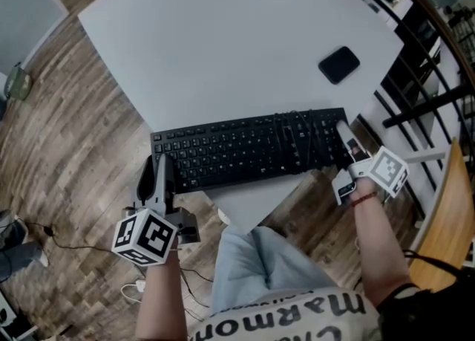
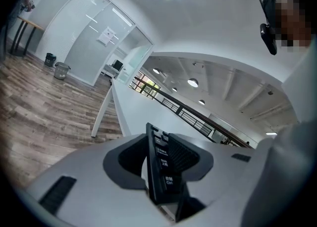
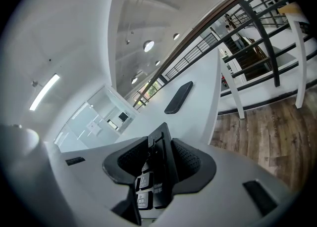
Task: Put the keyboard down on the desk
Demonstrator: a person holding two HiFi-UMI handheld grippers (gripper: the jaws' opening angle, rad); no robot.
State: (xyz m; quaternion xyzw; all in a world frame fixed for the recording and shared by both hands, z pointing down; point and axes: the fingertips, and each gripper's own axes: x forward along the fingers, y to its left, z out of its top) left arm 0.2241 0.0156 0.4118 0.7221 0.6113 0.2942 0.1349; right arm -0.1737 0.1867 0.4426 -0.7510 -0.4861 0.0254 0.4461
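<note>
Keyboard [image 1: 249, 150], black plastic, full-width, stretches across the middle of the head view with its keys facing up, and it is held at both ends. The left gripper [image 1: 158, 165] comes in from 8 o'clock and its jaws are clamped on the keyboard's left end; its own view shows the board edge-on between the pads, key caps turned to the right-hand pad. The right gripper [image 1: 347, 146] reaches in from 4 o'clock and pinches the right end, where the number-pad keys sit between its dark pads. The keyboard lies over the near corner of the pale grey flat-topped desk [image 1: 223, 42], both ends jutting past the edge above the brown wood-plank floor [image 1: 67, 154]; whether it touches the desktop I cannot tell. Up at 1 o'clock a small black flat rounded slab [image 1: 339, 64] lies on the desk, well apart from the keyboard. A dark metal railing [image 1: 438, 57] runs past at 2 o'clock.
</note>
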